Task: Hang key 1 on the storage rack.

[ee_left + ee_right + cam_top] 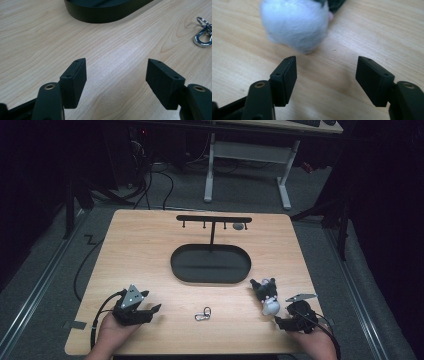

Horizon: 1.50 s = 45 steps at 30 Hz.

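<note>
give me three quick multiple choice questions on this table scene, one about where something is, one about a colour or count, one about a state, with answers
1. Where does the metal clip lie?
A. inside the black tray
B. on the bare table between the two grippers
C. hanging from the rack

2. What colour is the oval tray?
A. black
B. white
C. red

3. How does the right gripper stand?
A. shut on the plush toy
B. shut on nothing
C. open, holding nothing

Answers: 1 B, the clip rests on wood in front of the tray. 2 A, its rim and floor are black. 3 C, its jaws stand apart, short of the plush toy.

Black hand-held gripper each hand — grey triangular plates, black cables.
</note>
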Available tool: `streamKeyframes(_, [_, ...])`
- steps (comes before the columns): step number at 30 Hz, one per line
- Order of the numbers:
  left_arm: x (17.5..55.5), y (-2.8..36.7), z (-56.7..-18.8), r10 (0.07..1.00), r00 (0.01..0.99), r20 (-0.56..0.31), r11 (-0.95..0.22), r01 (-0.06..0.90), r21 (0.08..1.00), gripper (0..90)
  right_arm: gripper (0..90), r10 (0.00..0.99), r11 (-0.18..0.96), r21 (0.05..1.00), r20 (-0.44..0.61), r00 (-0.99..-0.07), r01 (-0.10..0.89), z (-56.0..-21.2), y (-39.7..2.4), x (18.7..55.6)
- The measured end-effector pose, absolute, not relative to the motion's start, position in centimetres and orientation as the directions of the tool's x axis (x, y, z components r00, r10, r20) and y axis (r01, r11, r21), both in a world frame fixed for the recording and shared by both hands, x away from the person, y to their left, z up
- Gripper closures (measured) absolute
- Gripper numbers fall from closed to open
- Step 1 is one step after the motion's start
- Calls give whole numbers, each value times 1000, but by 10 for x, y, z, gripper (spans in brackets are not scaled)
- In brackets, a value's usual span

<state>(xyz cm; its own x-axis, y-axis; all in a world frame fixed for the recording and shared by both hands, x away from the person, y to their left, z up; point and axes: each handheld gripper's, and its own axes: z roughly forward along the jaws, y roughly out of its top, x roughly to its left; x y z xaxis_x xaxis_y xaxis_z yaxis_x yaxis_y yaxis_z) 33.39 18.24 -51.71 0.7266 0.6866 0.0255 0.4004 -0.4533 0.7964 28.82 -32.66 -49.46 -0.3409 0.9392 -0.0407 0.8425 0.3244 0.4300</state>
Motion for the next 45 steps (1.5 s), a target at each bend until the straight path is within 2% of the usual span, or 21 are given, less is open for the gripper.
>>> streamKeyframes(7, [333, 183, -518, 685, 728, 27, -461, 404, 791, 337, 182, 935, 335, 313, 10, -355, 889, -490, -315, 296])
streamKeyframes(17, [333, 185, -518, 689, 725, 18, -451, 409, 794, 338, 143, 926, 366, 213, 17, -378, 906, -476, -301, 311])
streamKeyframes(24, [334, 184, -518, 684, 729, 23, -456, 403, 793, 338, 52, 927, 365, 165, 28, -375, 916, -471, -291, 325])
streamKeyframes(27, [334, 184, -517, 678, 734, 28, -462, 396, 793, 338, 39, 933, 353, 153, 18, -360, 923, -471, -289, 334])
streamKeyframes(30, [334, 184, -517, 676, 736, 30, -462, 392, 795, 338, 47, 937, 341, 158, 23, -349, 927, -472, -289, 345])
streamKeyframes(35, [334, 181, -518, 666, 745, 39, -478, 385, 790, 338, 123, 946, 320, 160, 10, -325, 934, -478, -287, 358])
streamKeyframes(45, [334, 179, -517, 655, 754, 48, -484, 371, 792, 337, 192, 953, 295, 156, 16, -301, 943, -493, -286, 370])
